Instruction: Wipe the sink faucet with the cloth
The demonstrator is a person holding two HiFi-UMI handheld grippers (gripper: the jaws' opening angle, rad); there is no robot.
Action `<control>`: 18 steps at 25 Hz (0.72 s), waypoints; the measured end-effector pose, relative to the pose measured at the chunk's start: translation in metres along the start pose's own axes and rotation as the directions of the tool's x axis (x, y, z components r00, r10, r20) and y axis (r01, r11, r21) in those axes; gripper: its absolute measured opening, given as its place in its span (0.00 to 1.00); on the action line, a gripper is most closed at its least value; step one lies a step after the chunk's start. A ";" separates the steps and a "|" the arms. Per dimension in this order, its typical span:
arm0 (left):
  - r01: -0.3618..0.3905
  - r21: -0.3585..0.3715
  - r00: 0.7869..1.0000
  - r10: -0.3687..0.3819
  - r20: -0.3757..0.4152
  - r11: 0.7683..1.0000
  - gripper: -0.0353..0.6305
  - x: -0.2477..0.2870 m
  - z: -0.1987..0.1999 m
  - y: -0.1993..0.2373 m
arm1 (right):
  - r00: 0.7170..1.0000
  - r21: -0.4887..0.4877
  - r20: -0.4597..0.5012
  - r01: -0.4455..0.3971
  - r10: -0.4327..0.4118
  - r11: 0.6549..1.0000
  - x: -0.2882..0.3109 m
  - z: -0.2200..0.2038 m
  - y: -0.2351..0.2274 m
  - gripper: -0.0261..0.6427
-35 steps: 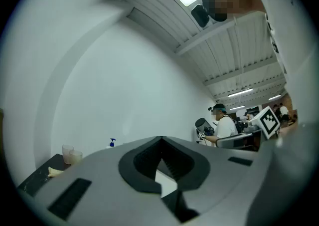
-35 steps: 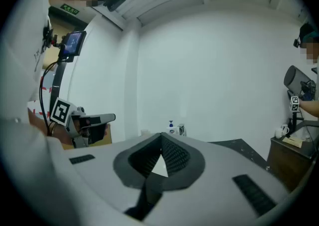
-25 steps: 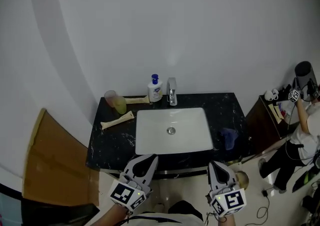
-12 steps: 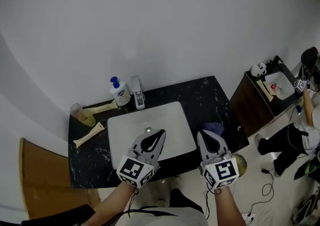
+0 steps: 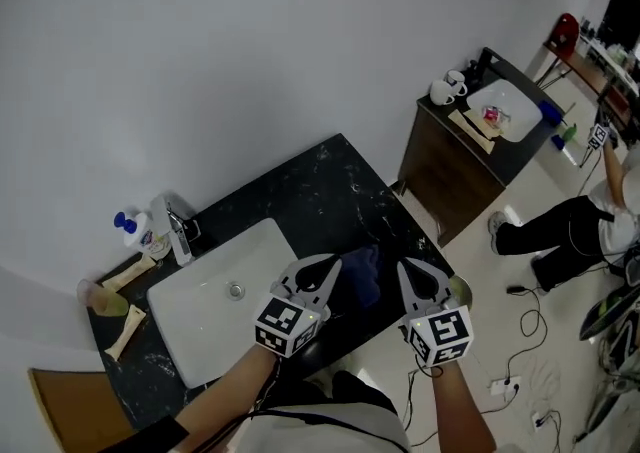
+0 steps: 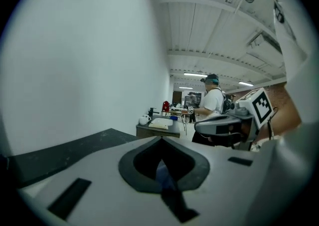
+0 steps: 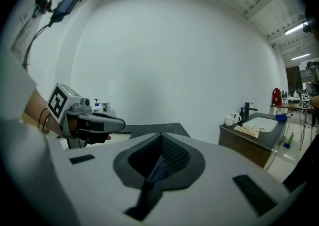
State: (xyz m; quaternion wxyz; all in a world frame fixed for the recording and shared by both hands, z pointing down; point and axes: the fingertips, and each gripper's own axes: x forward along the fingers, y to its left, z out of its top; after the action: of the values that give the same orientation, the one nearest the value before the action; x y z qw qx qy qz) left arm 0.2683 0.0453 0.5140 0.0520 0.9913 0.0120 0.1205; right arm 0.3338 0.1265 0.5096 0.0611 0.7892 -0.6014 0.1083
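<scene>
The blue cloth (image 5: 363,277) lies on the black tabletop (image 5: 300,191) beside the white sink (image 5: 195,321), well apart from the faucet (image 5: 178,231). We hold the left tool (image 5: 332,262) and right tool (image 5: 404,265) clenched and empty, flanking it. Beyond stand a white wall (image 5: 300,51) and a second dark cabinet (image 5: 465,161).

A plain white wall (image 5: 300,41) backs a black speckled stone countertop (image 5: 310,186). To its right, a dark brown wooden cabinet (image 5: 440,191) stands on a pale glossy floor (image 5: 565,321). Fluorescent strip lights (image 6: 192,75) are mounted under a white beamed ceiling (image 6: 214,25).
</scene>
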 end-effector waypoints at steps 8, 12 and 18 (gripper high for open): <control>0.129 0.004 0.983 -0.127 -0.132 0.992 0.05 0.042 -0.039 -0.019 | 0.995 0.020 -0.096 -0.007 0.009 1.000 0.002 -0.035 0.003 0.05; 0.150 0.005 0.980 -0.149 -0.131 0.989 0.05 0.042 -0.041 -0.015 | 0.979 -0.039 -0.192 -0.081 0.072 0.996 0.023 -0.051 0.031 0.36; 0.158 -0.011 0.982 -0.159 -0.107 0.987 0.05 0.033 -0.037 -0.009 | 0.955 -0.084 -0.289 -0.100 0.071 0.991 0.055 -0.066 0.052 0.53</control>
State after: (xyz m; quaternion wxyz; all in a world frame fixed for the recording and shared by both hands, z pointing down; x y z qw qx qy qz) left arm 0.2913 0.0587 0.5569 0.0617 0.9792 0.0935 0.1691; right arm 0.2911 0.0757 0.5854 0.1811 0.7346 -0.6245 0.1939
